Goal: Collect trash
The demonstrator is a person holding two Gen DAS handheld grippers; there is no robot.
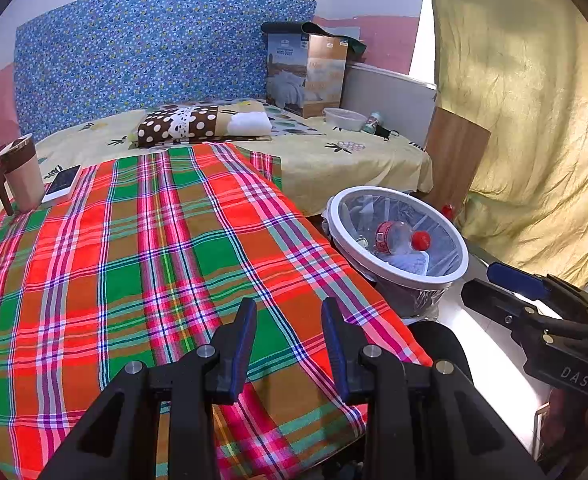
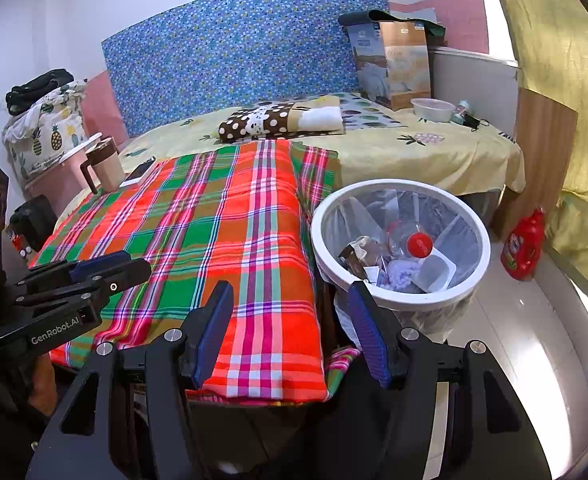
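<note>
left gripper (image 1: 289, 312) empty, right gripper (image 2: 290, 294) wider

white bin (image 2: 479, 276) of trash beside plaid blanket (image 2: 222, 232)

Both hand-held tools are matte black plastic with angular, triangular cut-outs in their arms. The left gripper (image 1: 290, 320) carries silver round screws at its joints and dark blue ribbed pads on its fingers (image 1: 241, 344). The right gripper (image 2: 290, 312) matches it. At nine o'clock in the right view, white lettering reads "GenRobot.AI"; at three o'clock in the left view, "DAS".
</note>
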